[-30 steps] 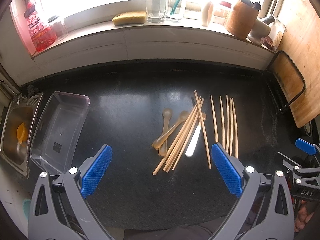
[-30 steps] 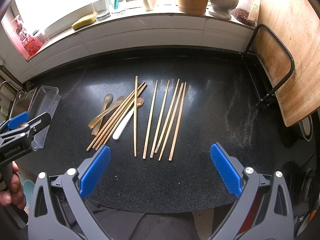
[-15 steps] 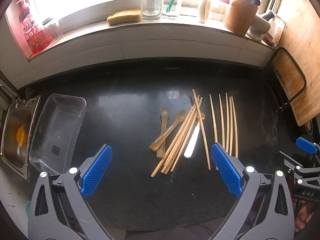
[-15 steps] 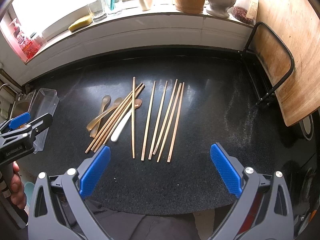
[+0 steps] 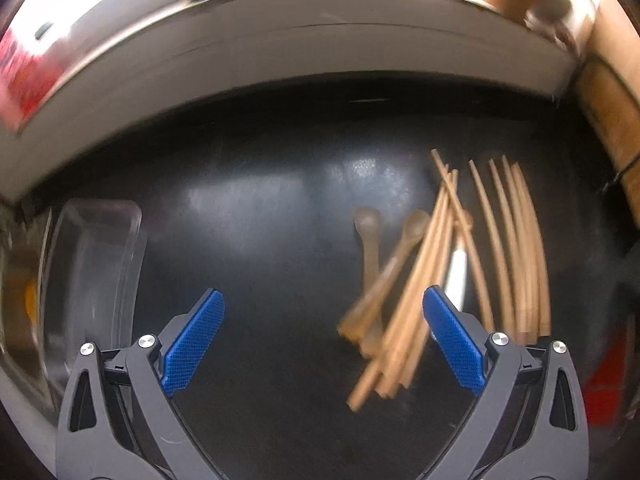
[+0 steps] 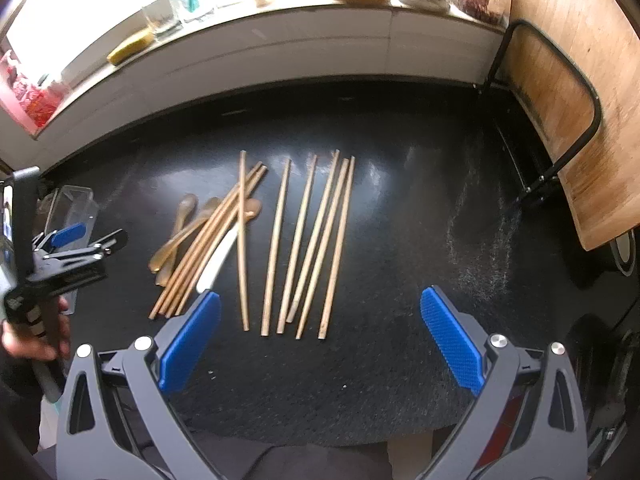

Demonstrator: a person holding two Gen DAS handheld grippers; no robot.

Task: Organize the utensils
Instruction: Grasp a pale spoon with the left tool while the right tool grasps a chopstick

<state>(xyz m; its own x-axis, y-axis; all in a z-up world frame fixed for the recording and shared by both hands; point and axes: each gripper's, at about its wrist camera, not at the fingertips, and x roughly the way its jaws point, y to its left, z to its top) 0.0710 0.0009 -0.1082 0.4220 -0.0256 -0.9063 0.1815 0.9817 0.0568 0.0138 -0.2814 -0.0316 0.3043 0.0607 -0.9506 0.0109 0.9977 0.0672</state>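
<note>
Chopsticks and spoons lie mid-tabletop, toward its left; a clear bin sits at the left edge. Left gripper and right gripper hover, fingers wide, holding nothing.

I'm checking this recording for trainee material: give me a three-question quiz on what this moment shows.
1. True or false: the right tongs are shut on a chopstick.
2. The white spoon lies: A) among the crossed chopsticks; B) in the clear container; C) on the windowsill.
3. How many chopsticks lie side by side in the loose group on the right on the black counter?

Key:
1. False; both the right and left tongs are open and hold nothing.
2. A.
3. Five.
</note>
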